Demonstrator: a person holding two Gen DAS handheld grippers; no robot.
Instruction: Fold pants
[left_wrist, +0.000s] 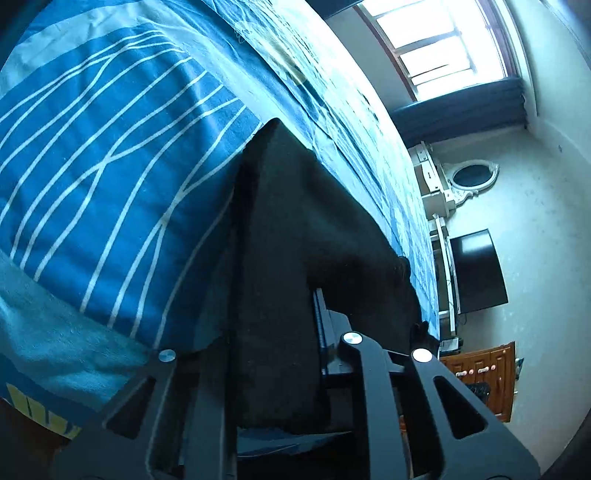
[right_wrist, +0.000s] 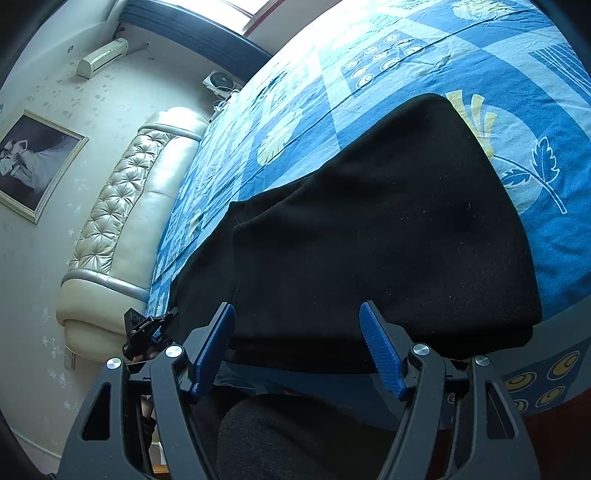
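Observation:
The black pants (right_wrist: 369, 236) lie folded on the blue patterned bed sheet (right_wrist: 424, 59), near the bed's near edge. My right gripper (right_wrist: 299, 347) is open, its blue fingers (right_wrist: 380, 347) spread just in front of the pants' near edge, empty. In the left wrist view the pants (left_wrist: 295, 229) run between my left gripper's fingers (left_wrist: 354, 354); the cloth covers the fingertips. The left gripper (left_wrist: 275, 350) looks shut on the pants' edge. It also shows small in the right wrist view (right_wrist: 146, 332), at the pants' left end.
A cream padded headboard (right_wrist: 122, 229) stands at the bed's left end. A framed picture (right_wrist: 33, 162) hangs on the wall. In the left wrist view a window (left_wrist: 443, 40), a white dresser with oval mirror (left_wrist: 472, 177), a dark screen (left_wrist: 476, 273) and a wooden cabinet (left_wrist: 484, 373) line the wall.

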